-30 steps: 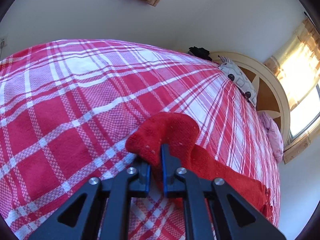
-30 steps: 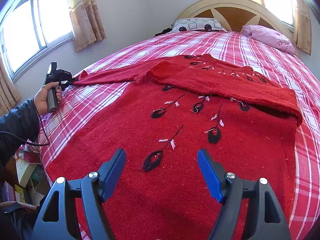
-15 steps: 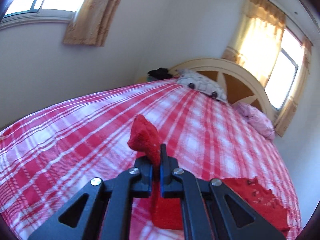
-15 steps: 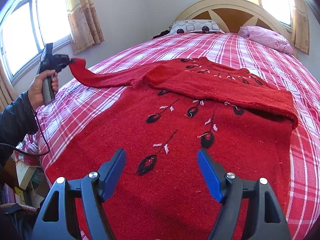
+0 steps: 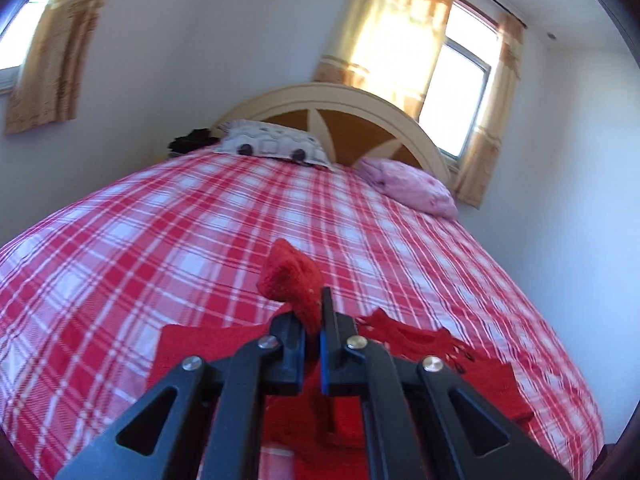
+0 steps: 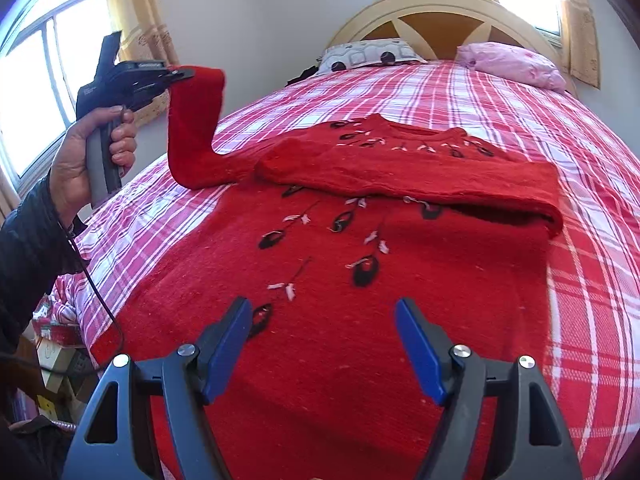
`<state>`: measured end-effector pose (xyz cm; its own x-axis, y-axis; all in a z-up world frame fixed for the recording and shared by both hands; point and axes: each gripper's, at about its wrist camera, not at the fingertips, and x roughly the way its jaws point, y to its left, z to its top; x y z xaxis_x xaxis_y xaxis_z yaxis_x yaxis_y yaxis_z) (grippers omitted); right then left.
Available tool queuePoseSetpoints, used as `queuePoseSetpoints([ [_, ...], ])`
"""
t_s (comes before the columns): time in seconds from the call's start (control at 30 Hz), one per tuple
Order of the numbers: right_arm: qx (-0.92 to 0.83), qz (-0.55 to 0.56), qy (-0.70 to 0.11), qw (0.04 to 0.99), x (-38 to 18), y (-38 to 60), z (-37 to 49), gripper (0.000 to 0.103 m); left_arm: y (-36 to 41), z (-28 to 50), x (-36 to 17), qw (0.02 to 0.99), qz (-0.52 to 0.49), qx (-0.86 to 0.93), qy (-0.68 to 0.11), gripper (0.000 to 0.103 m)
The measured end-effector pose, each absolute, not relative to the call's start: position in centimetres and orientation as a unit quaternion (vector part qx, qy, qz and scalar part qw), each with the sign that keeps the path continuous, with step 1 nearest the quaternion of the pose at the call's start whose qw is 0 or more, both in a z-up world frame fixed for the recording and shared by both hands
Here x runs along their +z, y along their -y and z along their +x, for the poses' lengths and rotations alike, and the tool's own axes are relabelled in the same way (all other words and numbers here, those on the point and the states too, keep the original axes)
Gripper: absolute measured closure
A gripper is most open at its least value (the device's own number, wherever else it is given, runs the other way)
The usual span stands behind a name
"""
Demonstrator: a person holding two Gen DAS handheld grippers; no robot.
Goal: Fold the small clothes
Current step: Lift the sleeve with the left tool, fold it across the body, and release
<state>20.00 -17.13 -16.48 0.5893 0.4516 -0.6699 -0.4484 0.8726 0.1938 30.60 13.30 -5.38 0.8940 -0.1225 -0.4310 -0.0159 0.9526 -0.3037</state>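
Left gripper (image 6: 182,74) is clamped tight on the cuff of the red knitted sweater's sleeve (image 6: 196,120), lifted well above the bed, with a hand (image 6: 86,160) in a dark sleeve wrapped round the grey handle. From its own camera, the cuff (image 5: 292,280) bunches up out of the closed jaws. Over on the other side, the right gripper (image 6: 324,340) hovers with its blue-padded fingers (image 6: 228,344) spread wide, nothing between them, just above the sweater's lower body. That red knitted sweater with black and white leaf embroidery (image 6: 360,280) lies flat on the red-and-white checked bedspread (image 6: 520,100), its other sleeve folded across the chest. A pink pillow (image 6: 512,64) and a patterned grey pillow (image 6: 368,54) sit by the cream arched headboard (image 6: 440,4).
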Motion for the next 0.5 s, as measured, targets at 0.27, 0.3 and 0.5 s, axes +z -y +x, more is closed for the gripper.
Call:
queuePoseSetpoints([
  [0.27,0.249,0.022,-0.378,0.892,-17.0,18.6,20.2,0.029,-5.5,32.2,-7.9,0.956,-0.101,-0.075,-0.264,0.098],
  [0.3,0.249,0.025,-0.378,0.891,-17.0,18.7,20.3,0.029,-4.6,32.4,-8.5,0.955,-0.089,-0.079,-0.272,0.098],
  [0.5,0.240,0.052,-0.386,0.889,-17.2,20.2,21.0,0.029,1.1,33.4,-12.8,0.942,0.035,-0.094,-0.319,0.082],
])
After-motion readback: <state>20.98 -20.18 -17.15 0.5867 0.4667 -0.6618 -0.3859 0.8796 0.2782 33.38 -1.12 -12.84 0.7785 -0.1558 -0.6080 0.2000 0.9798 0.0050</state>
